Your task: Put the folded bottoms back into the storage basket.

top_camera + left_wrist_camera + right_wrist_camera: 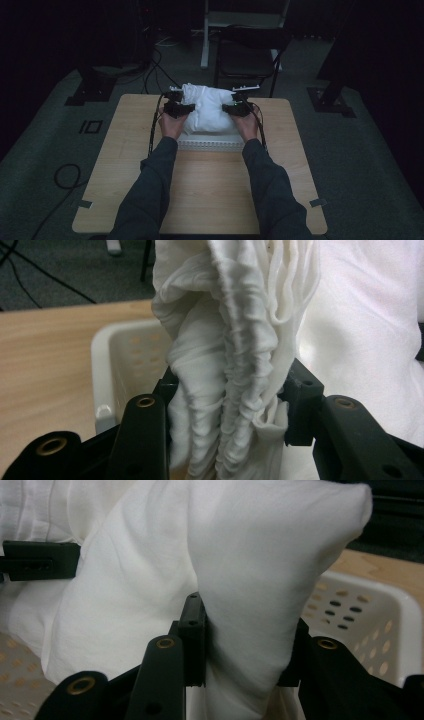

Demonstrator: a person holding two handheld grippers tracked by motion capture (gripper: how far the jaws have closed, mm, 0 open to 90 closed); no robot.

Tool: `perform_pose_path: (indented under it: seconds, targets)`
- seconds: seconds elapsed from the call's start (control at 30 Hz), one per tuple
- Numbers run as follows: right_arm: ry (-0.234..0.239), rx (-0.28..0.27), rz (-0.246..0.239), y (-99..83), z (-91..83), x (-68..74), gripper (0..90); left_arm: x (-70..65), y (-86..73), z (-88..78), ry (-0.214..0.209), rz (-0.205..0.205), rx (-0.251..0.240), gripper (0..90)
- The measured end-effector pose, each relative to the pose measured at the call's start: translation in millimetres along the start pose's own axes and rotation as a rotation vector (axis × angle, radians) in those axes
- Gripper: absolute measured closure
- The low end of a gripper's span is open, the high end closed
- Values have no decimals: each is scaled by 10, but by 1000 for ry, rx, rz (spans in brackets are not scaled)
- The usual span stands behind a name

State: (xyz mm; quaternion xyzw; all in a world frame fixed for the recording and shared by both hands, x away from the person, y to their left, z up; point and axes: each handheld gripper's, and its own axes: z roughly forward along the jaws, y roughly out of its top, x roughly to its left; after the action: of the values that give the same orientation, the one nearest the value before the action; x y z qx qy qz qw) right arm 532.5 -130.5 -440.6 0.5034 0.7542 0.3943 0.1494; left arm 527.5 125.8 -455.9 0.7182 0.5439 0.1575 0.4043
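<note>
Dim overhead view, brighter close-ups

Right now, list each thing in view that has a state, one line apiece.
White cloth: bunched up, pinched at both sides, over the basket.
Left claw: shut on a gathered fold of the cloth.
Right claw: shut on a smooth fold of the cloth.
White basket: upright on the table, cloth partly inside.
Folding chair: unfolded, behind the table.
</note>
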Motion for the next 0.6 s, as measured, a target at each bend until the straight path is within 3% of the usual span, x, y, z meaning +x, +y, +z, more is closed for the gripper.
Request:
perform_pose_path:
  seconds: [0.27,0.4,0.43,0.5,0.6]
  targets:
    - [-7,80,-17,-164,84,-2,653,-28,-191,85,6,-11,90,548]
    - [-36,150,-12,-261,101,-41,576,-103,-236,45,38,15,153,429]
    - [-69,177,-5,-283,99,-60,523,-108,-242,23,49,22,146,391]
    - [-90,184,-14,-305,76,-92,396,-83,-246,-71,40,8,110,374]
    - [-133,142,-11,-294,-47,-133,338,-40,-240,-184,43,10,88,374]
